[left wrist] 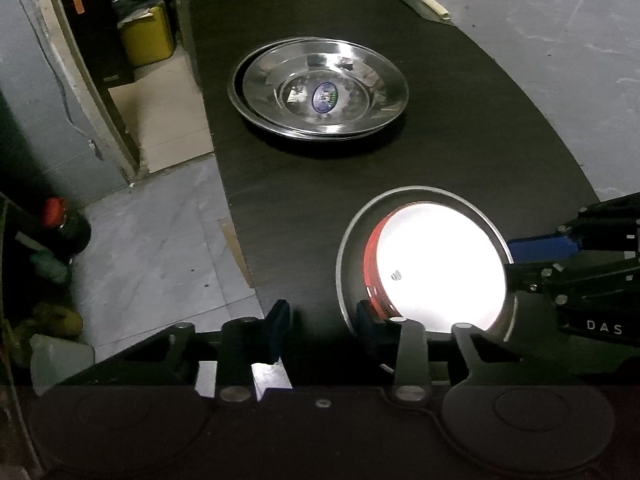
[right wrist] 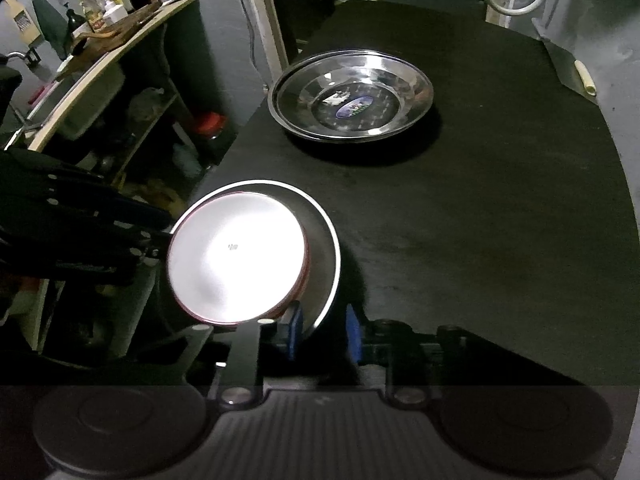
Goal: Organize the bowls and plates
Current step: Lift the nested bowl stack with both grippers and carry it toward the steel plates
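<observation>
A red bowl with a white inside (left wrist: 436, 268) sits in a larger grey bowl (left wrist: 348, 248) near the black table's front edge; both also show in the right wrist view, the red bowl (right wrist: 236, 256) inside the grey bowl (right wrist: 328, 240). Two stacked steel plates (left wrist: 320, 88) lie further back, also in the right wrist view (right wrist: 352, 96). My left gripper (left wrist: 324, 320) is open, its right finger at the grey bowl's near rim. My right gripper (right wrist: 324, 334) is open, its jaws either side of the grey bowl's rim.
The black table (left wrist: 460, 152) ends at a floor drop on the left. A yellow container (left wrist: 148, 36) stands behind the table. A shelf with bottles (right wrist: 108, 12) stands left. A pale stick (right wrist: 585, 76) lies at the far right edge.
</observation>
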Available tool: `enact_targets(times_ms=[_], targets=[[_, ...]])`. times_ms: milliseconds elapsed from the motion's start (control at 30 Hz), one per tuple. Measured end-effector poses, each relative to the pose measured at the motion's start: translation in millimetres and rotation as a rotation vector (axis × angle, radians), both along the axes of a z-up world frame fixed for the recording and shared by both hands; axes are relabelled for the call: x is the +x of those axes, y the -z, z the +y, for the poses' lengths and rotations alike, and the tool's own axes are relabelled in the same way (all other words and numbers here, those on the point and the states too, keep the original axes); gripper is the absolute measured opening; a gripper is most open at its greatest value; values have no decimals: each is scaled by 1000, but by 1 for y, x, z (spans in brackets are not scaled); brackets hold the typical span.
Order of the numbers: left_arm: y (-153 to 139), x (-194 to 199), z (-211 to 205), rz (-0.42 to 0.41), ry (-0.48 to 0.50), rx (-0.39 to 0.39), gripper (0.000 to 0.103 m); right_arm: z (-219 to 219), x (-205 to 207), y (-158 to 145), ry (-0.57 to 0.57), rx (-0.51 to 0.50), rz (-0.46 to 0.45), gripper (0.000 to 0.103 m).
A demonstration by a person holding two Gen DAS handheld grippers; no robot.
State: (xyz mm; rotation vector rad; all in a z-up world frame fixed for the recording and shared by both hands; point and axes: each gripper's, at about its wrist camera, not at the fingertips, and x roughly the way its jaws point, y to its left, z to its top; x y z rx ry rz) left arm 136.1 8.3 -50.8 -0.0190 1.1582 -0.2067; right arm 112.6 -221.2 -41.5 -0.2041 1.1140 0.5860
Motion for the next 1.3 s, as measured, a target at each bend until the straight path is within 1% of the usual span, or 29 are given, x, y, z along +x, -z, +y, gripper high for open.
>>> enact_targets(times_ms=[33,67,133,200,367,867,1167,1300], targets=[[0,0,0,1,3,-11,30,0,0,0,-4,5,2,20],[0,0,0,1,5,-22,28,1,-1,0,-6,7,3,18],[1,0,-1,0,12,-43,16,0,-1,0,-4,12,6,18],[1,0,-2,-3,17,-53,12,0,-1,0,-2,16,9,17],[1,0,-3,-2,11,-60,11,-1,-1,-1,-1,21,11,17],[1,0,-4,-15,16,-46,10,-1,-2,0,0,25,14,18],[3,2,-4,-5,-2,-55,10,-5,1,2,12,56,41,21],[4,3,-6,-5,-2,-43,9,-6,2,2,20,67,51,21]])
